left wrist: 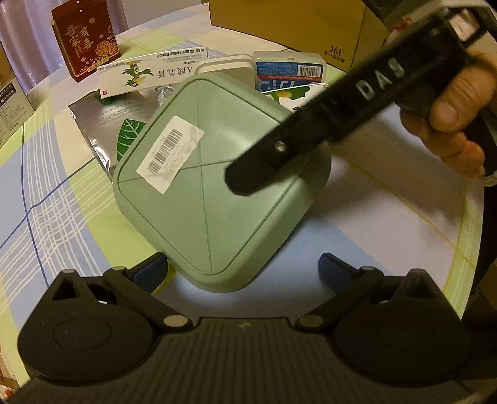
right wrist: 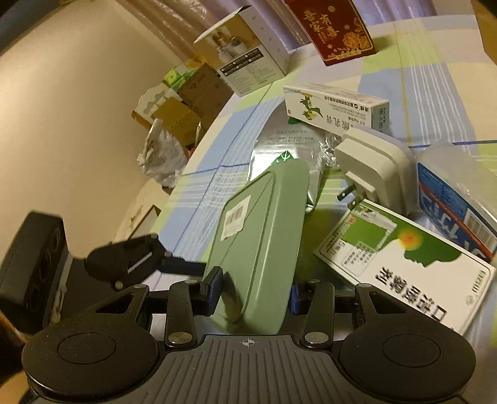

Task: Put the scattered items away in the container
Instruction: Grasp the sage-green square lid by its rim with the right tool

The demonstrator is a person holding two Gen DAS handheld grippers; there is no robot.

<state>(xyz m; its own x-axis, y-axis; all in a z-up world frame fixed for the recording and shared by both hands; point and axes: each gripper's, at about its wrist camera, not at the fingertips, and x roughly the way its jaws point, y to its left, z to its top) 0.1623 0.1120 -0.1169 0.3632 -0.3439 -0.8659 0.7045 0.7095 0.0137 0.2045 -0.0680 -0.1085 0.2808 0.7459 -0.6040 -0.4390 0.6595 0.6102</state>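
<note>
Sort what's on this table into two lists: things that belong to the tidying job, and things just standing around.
Job:
green container, gripped by the right gripper
white tube box
silver foil pouch
white plug adapter
blue-labelled pack
green-and-white medicine box

Probably bystanders:
red gift box
cardboard carton
white product box

Black all over on the left gripper (left wrist: 242,267): two round housings, hinged link bars with silver rivets, and dark blue pads (left wrist: 149,273) at the fingertips. Between the housings sits a grey ribbed plate. The right gripper (right wrist: 254,286) is built the same, with a small crosshair mark on its plate. Its black finger carries pale raised letters, "DAS". A bare hand (left wrist: 450,118), no sleeve showing.
</note>
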